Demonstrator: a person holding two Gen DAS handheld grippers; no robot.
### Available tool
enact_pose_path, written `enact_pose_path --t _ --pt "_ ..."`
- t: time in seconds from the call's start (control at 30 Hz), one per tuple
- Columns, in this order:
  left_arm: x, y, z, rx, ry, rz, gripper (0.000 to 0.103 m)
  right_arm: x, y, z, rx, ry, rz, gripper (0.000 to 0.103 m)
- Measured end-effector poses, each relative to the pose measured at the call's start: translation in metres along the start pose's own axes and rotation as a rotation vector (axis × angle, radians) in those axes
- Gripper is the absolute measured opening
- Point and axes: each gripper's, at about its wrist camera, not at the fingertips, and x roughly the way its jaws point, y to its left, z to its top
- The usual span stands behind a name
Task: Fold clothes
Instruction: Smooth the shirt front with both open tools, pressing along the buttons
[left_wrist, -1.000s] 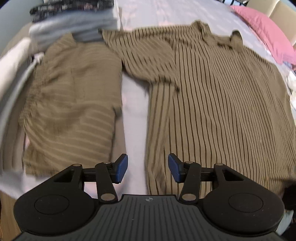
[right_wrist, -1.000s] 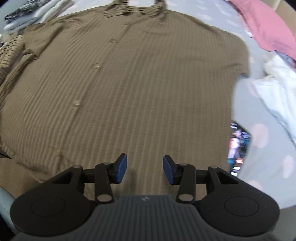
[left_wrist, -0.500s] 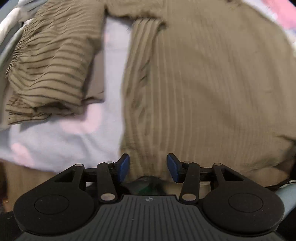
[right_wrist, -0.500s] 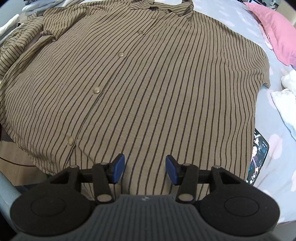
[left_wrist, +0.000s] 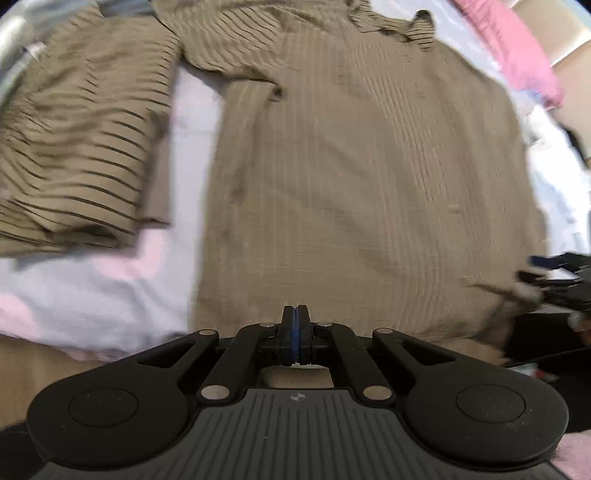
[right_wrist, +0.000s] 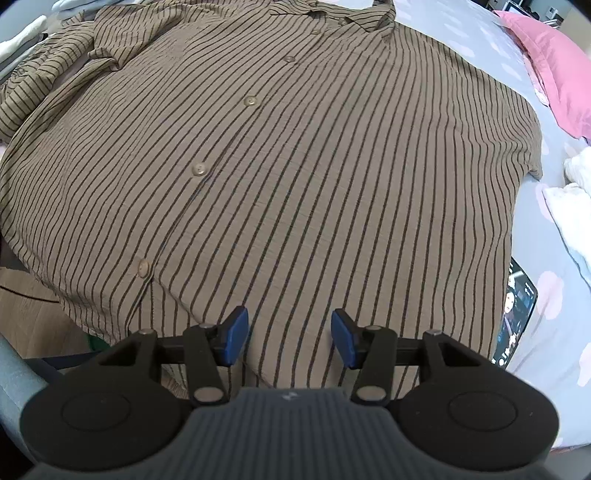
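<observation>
A brown striped button shirt (right_wrist: 295, 166) lies spread flat on the bed, collar at the far end; it also shows, blurred, in the left wrist view (left_wrist: 351, 184). My left gripper (left_wrist: 294, 332) is shut at the shirt's near hem, left of its middle; whether cloth is pinched between the pads is hidden. My right gripper (right_wrist: 289, 339) is open, just above the hem on the shirt's right half. It shows at the right edge of the left wrist view (left_wrist: 554, 280).
A folded brown striped garment (left_wrist: 74, 147) lies left of the shirt. A pink pillow (right_wrist: 554, 74) lies far right, white cloth (right_wrist: 576, 184) at the right, a phone (right_wrist: 517, 314) beside the hem. The bed sheet (left_wrist: 92, 295) ends near me.
My left gripper has closed at the shirt's near hem after moving in toward it. My right gripper has moved closer to the hem and stays open.
</observation>
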Motion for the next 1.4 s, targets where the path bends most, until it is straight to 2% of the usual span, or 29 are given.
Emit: enact_pose_path --t 0.07,0.13,0.17,0.2,0.23,0.37,0.43,0.47,0.5,0.57,0.63,0.7,0.87,0.93,1.0,1.03,1.13,1.2,1.3,1.4 --pt "0.006 0.005 0.001 -0.031 0.021 0.009 0.001 -0.001 0.002 0.001 -0.011 -0.002 0.003 0.055" --pt "0.016 0.007 0.003 -0.048 0.034 0.020 0.021 -0.004 0.003 -0.002 -0.019 -0.006 0.006 0.059" --pt "0.022 0.007 0.004 -0.050 0.036 0.038 0.038 -0.005 0.003 -0.002 -0.022 -0.008 0.005 0.059" --pt "0.028 0.006 0.005 -0.048 0.036 0.066 0.048 -0.006 0.003 -0.003 -0.024 -0.009 0.004 0.059" --pt "0.034 0.004 0.005 -0.044 0.039 0.092 0.048 -0.006 0.003 -0.004 -0.025 -0.008 0.004 0.059" --pt "0.054 0.002 0.008 -0.023 0.070 0.181 0.043 -0.002 0.003 -0.003 -0.023 0.003 0.000 0.059" --pt "0.060 0.002 0.009 -0.008 0.075 0.214 0.033 -0.001 0.004 -0.004 -0.027 0.005 -0.001 0.059" --pt "0.062 0.001 0.009 -0.003 0.077 0.221 0.019 -0.002 0.005 -0.005 -0.029 0.004 -0.002 0.059" --pt "0.063 0.002 0.009 -0.002 0.080 0.222 0.010 -0.001 0.005 -0.005 -0.032 0.004 -0.003 0.059" --pt "0.063 0.001 0.008 0.003 0.079 0.208 0.002 0.001 0.007 -0.003 -0.035 0.005 -0.005 0.059" --pt "0.057 -0.001 0.005 0.012 0.071 0.184 0.000 0.002 0.009 -0.001 -0.039 0.008 -0.004 0.059" --pt "0.044 -0.001 0.002 0.001 0.061 0.113 0.000 0.003 0.010 -0.001 -0.043 0.011 -0.003 0.059" --pt "-0.006 0.007 0.002 -0.079 0.010 -0.207 0.000 0.006 0.011 -0.001 -0.042 0.024 -0.006 0.059" --pt "-0.023 0.018 0.003 -0.116 -0.001 -0.282 0.000 0.006 0.011 -0.001 -0.041 0.024 -0.008 0.059" --pt "-0.031 0.032 0.006 -0.146 0.015 -0.311 0.000 0.006 0.012 0.000 -0.042 0.024 -0.013 0.059" --pt "-0.030 0.038 0.009 -0.161 0.038 -0.293 0.000 0.006 0.012 0.001 -0.042 0.025 -0.015 0.059" --pt "-0.018 0.056 0.011 -0.190 0.124 -0.154 0.000 0.007 0.011 0.001 -0.037 0.031 -0.027 0.059" --pt "-0.008 0.072 0.007 -0.213 0.176 -0.100 0.000 0.008 0.010 0.001 -0.029 0.039 -0.038 0.059" --pt "0.017 0.075 0.011 -0.191 0.229 -0.018 0.000 0.011 0.006 0.001 -0.016 0.054 -0.056 0.059" --pt "0.038 0.067 0.011 -0.151 0.275 0.028 0.000 0.017 0.002 0.000 0.000 0.086 -0.072 0.059"
